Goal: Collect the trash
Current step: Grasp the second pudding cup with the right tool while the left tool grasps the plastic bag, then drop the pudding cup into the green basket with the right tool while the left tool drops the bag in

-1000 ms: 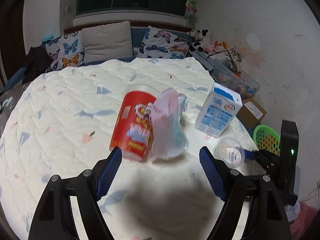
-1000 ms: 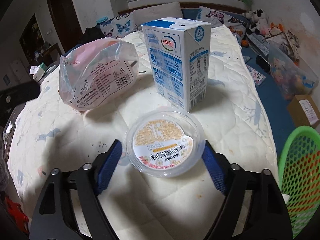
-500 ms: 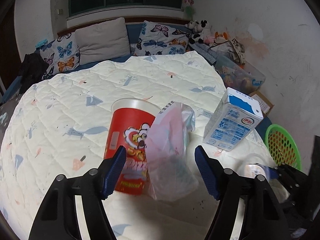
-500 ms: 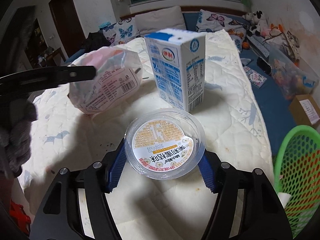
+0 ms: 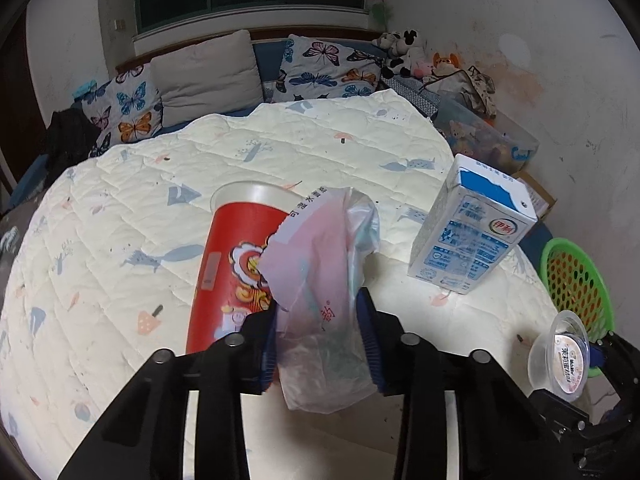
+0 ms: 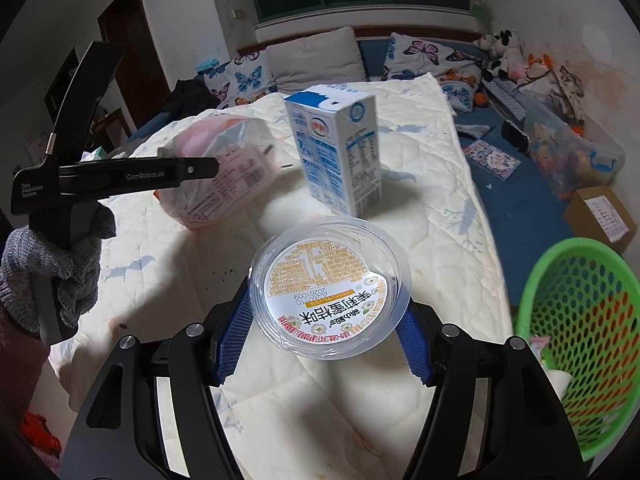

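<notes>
In the left wrist view our left gripper (image 5: 320,340) has come forward around the pink plastic bag (image 5: 324,280), low in the middle of the frame. A second ago its jaws stood wide on either side of the bag and the red cup (image 5: 232,268); now they are closing, and both blue pads (image 5: 366,336) already press the bag's crumpled sides. The cup stands just left of the bag, touching it, outside the jaws.

In the right wrist view our right gripper (image 6: 326,332) has narrowed onto the clear plastic tub (image 6: 330,292), and now holds at about half open with the pads against the tub's rim, lifted slightly off the bed quilt (image 6: 420,200). The milk carton (image 6: 340,156) stands untouched in the upper middle.

We judge both pieces are now secured, so the next move is likely to carry them to the green basket (image 6: 580,344) at the right edge, beside the bed.
</notes>
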